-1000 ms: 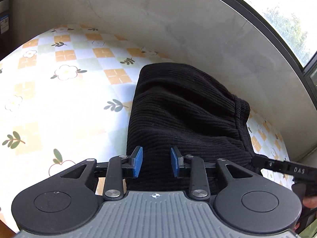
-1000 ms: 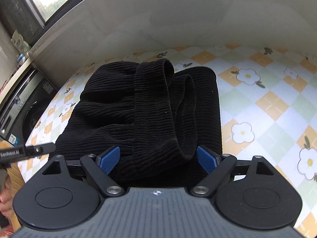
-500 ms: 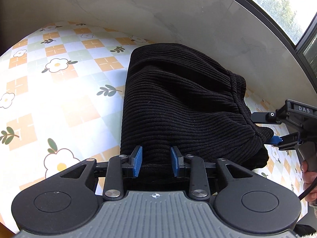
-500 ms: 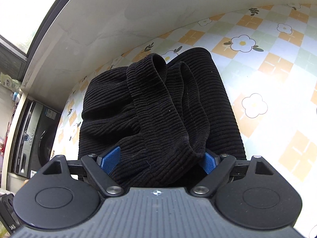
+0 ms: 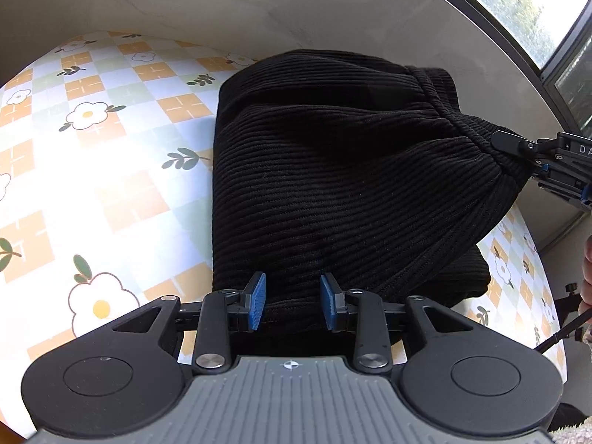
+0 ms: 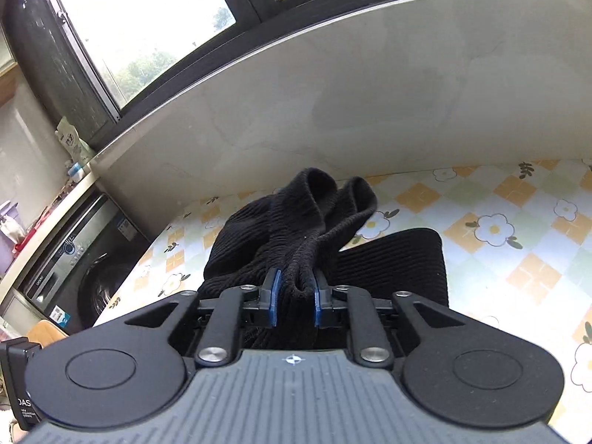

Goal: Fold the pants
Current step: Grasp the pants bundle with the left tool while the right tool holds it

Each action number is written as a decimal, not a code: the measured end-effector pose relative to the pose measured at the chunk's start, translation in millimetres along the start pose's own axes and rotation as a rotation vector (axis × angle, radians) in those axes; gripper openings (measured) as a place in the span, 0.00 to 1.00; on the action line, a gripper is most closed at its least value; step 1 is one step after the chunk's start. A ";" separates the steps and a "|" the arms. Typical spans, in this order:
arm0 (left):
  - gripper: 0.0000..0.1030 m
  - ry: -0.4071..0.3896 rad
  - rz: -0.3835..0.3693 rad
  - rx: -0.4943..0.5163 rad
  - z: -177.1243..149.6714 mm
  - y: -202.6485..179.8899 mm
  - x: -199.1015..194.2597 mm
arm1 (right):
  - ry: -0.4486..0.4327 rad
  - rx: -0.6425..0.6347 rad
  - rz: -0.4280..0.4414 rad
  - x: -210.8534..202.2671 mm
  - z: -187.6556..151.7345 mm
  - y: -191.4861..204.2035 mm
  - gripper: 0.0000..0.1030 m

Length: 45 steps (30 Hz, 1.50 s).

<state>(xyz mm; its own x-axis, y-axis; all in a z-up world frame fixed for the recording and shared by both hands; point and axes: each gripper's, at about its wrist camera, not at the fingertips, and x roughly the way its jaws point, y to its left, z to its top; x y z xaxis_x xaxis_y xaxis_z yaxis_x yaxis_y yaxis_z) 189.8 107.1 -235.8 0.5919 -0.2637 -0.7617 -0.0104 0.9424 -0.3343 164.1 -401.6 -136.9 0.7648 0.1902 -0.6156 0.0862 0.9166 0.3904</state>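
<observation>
The black ribbed pants (image 5: 333,185) lie folded in a thick pile on the flowered tablecloth (image 5: 111,170). My left gripper (image 5: 292,301) hovers at the pile's near edge, its blue pads apart, holding nothing. My right gripper (image 6: 295,296) is shut on the gathered waistband of the pants (image 6: 307,229) and lifts that end off the table, so the cloth hangs from the jaws. The right gripper also shows in the left wrist view (image 5: 544,162) at the right side of the pile, gripping the waistband.
A pale stone wall (image 6: 333,111) runs behind the table, with a window (image 6: 140,26) above it. A washing machine (image 6: 85,259) stands left of the table. The tablecloth lies bare left of the pile and to the right (image 6: 518,244).
My right gripper closed on the waistband and raised it off the pile, tilting upward. My left gripper pulled back slightly, its pads still apart.
</observation>
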 end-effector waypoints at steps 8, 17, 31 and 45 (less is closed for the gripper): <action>0.31 0.075 0.039 0.138 0.2 -22.2 10.7 | 0.064 0.187 -0.069 3.5 -48.0 -55.4 0.16; 0.35 0.084 0.050 0.156 -1.1 -23.8 14.4 | 0.032 -0.016 -0.246 3.0 -15.0 -25.4 0.84; 0.35 0.073 0.031 0.129 -1.9 -17.3 10.5 | 0.147 -0.066 -0.292 111.9 22.1 -28.5 0.93; 0.50 0.090 -0.156 -0.085 28.1 25.9 3.4 | 0.195 -0.078 -0.195 70.7 -2.0 -23.3 0.98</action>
<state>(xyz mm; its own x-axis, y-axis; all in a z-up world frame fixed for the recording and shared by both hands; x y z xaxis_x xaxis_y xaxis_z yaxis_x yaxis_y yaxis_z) 214.3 136.4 -231.4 0.5174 -0.4261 -0.7421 0.0058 0.8689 -0.4949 214.9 -408.8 -190.9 0.6007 0.0652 -0.7968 0.1645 0.9653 0.2029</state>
